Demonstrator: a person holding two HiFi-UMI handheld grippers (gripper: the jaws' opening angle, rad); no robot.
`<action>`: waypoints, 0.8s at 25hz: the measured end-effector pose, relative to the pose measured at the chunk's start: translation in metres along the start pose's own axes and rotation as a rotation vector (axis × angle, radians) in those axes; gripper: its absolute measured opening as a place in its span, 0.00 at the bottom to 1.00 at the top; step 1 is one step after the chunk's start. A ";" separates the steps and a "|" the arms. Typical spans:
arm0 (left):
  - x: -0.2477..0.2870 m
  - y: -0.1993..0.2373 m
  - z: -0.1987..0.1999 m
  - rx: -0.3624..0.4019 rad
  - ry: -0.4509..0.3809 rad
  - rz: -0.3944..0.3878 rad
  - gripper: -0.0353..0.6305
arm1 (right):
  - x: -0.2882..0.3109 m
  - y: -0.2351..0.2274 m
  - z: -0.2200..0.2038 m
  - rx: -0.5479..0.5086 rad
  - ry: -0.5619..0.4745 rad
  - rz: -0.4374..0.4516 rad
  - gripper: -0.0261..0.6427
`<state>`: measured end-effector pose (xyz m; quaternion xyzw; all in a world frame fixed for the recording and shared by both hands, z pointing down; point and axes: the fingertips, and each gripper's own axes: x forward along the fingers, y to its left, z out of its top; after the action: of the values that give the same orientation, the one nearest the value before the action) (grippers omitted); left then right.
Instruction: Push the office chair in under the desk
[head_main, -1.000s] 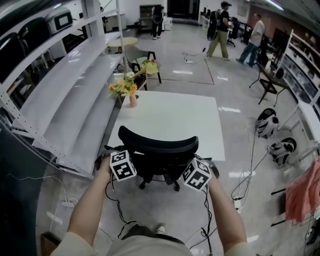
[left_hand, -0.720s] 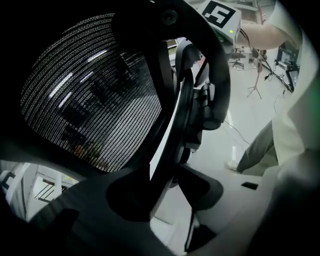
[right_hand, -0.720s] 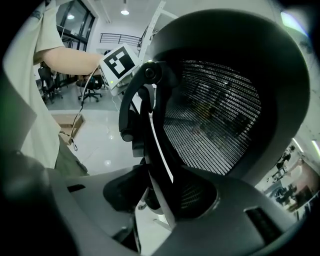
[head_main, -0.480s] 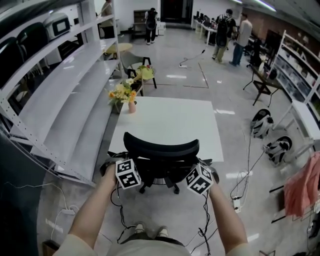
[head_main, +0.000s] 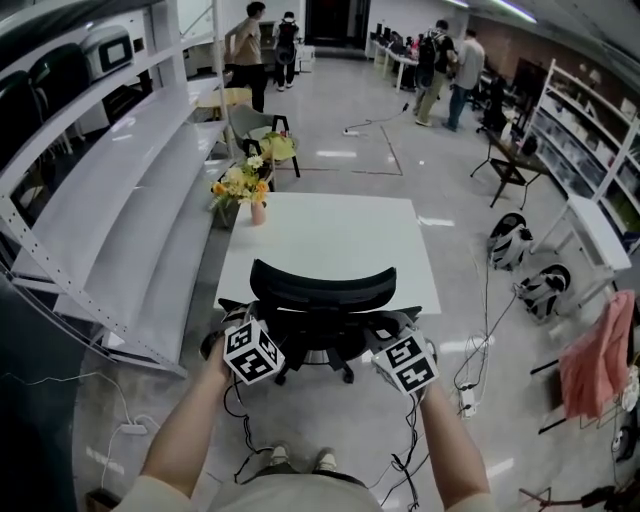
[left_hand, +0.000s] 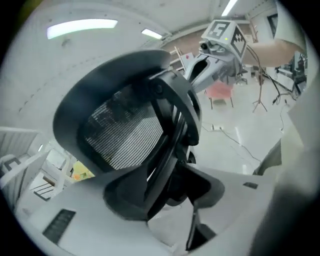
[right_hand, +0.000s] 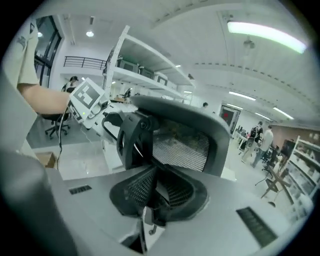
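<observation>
At the left, the left gripper (head_main: 238, 326) sits just beside the lower left edge of the office chair (head_main: 322, 290). Its jaws are spread and have just been opening further. In the left gripper view the chair's dark back frame (left_hand: 167, 145) lines up with the gap, but the pads do not seem to press on it.

In the middle, the chair faces the white bench (head_main: 330, 235), its curved backrest close against the near edge. The seat looks tucked beneath the top, and only the wheeled base (head_main: 315, 365) shows on the floor behind. By that, the push looks largely done — at most a last nudge and a clean let-go seem to be left.

At the right, the right gripper (head_main: 388, 330) is just beside the chair's lower right edge. Its jaws have just been closing and now stand together with only a thin slit — no part of the chair between them; the mesh back (right_hand: 180, 147) lies beyond the tips.
</observation>
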<state>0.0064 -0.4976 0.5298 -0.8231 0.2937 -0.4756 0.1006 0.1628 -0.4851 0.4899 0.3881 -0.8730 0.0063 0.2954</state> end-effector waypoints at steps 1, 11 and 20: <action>-0.005 0.001 0.000 -0.024 -0.023 0.011 0.36 | -0.005 0.000 0.006 0.025 -0.026 -0.020 0.11; -0.080 0.029 0.017 -0.318 -0.334 0.137 0.25 | -0.057 0.003 0.079 0.197 -0.298 -0.150 0.05; -0.163 0.042 0.062 -0.346 -0.578 0.245 0.12 | -0.113 0.012 0.128 0.211 -0.440 -0.250 0.05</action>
<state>-0.0189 -0.4441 0.3605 -0.8870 0.4261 -0.1507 0.0948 0.1486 -0.4312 0.3284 0.5135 -0.8560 -0.0237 0.0551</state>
